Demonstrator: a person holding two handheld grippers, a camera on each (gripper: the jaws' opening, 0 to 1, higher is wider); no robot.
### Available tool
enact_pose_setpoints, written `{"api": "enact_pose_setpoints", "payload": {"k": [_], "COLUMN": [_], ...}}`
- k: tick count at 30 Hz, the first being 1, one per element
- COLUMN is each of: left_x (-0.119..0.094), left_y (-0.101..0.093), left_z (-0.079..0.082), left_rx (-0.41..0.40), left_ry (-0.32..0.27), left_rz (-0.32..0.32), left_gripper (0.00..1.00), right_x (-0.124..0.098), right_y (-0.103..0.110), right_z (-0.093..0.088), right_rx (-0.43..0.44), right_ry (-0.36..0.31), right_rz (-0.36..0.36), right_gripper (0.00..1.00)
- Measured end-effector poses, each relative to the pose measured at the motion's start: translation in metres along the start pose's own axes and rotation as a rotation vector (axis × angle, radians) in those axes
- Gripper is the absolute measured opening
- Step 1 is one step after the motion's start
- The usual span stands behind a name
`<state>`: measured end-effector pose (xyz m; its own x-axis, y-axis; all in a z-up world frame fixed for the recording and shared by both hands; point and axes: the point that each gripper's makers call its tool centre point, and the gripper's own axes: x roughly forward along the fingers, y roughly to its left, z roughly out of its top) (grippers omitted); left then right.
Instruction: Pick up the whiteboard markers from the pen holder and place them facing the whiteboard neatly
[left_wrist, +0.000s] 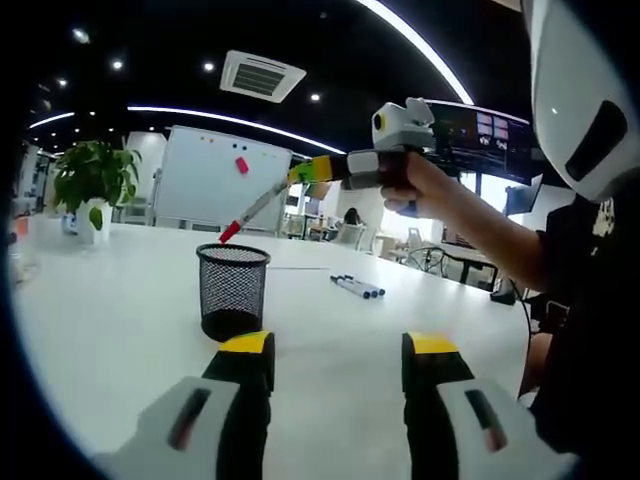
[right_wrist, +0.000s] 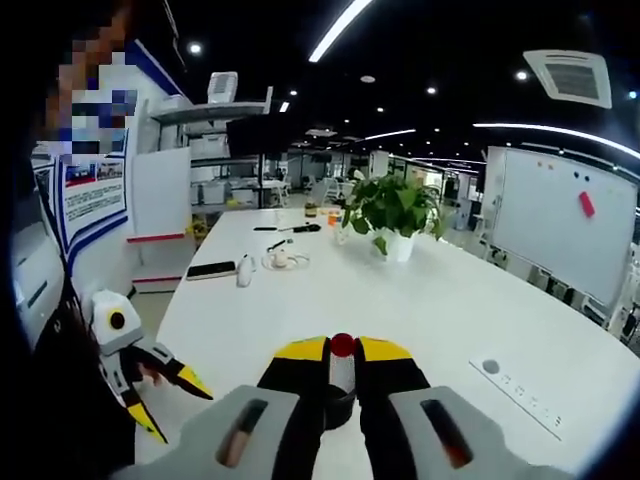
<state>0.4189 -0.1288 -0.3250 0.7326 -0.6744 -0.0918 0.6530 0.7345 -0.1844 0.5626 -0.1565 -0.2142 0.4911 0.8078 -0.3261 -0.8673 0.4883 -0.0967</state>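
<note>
Left gripper (left_wrist: 338, 365): lower centre of the left gripper view, yellow-tipped jaws set wide apart with nothing between them, hovering over the white surface (left_wrist: 120, 330). Pen holder (left_wrist: 232, 291): black mesh cup, upright on the surface just above the left jaw in that view, centre-left of frame; contents cannot be told. Right gripper (left_wrist: 300, 172): upper centre of the left gripper view, held in a person's hand (left_wrist: 415, 182), its jaws closed on a red-capped marker (left_wrist: 250, 212) that slants down and left, cap end above the holder's rim and clear of it. In the right gripper view the same gripper (right_wrist: 342, 358) sits at lower centre, jaws pinched around the marker, whose red cap (right_wrist: 342, 345) shows between the yellow tips; the dark holder rim lies just beneath. Two markers (left_wrist: 358, 287): lying side by side on the surface, right of the holder, centre of the left gripper view, well apart from the cup. Whiteboard (left_wrist: 220, 180): upright behind the surface, upper left of centre, with a small red item stuck on it; also at the right edge of the right gripper view (right_wrist: 555, 225). Potted plant (left_wrist: 92, 185): on the surface, far left; centre of the right gripper view (right_wrist: 392, 212). Phone (right_wrist: 211, 269): flat on the surface, left of centre.
</note>
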Motion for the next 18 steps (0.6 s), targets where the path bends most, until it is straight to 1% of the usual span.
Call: {"api": "enact_pose_setpoints", "payload": {"k": [2,7,12,18], "left_x": [0.000,0.001,0.001,0.002], "left_y": [0.000,0.000,0.001,-0.002], "left_z": [0.000,-0.002,-0.002,-0.001], "left_rx": [-0.001,-0.002,-0.006,-0.004], "left_ry": [-0.001,0.006,0.005,0.004], "left_rz": [-0.001,-0.001,-0.002,-0.012], "left_gripper": [0.52,0.52,0.52,0.52], "right_x": [0.000,-0.002,-0.006,-0.009], "right_y": [0.001,-0.003,-0.008,-0.011], "right_z": [-0.001,0.004,0.001,0.000], "right_rx": [-0.007,0.000,-0.007,-0.001], "right_ry": [-0.001,-0.021,-0.009,-0.011], "right_rz": [-0.003,-0.016,-0.041,-0.056], "right_gripper": [0.13,0.13,0.13,0.13]}}
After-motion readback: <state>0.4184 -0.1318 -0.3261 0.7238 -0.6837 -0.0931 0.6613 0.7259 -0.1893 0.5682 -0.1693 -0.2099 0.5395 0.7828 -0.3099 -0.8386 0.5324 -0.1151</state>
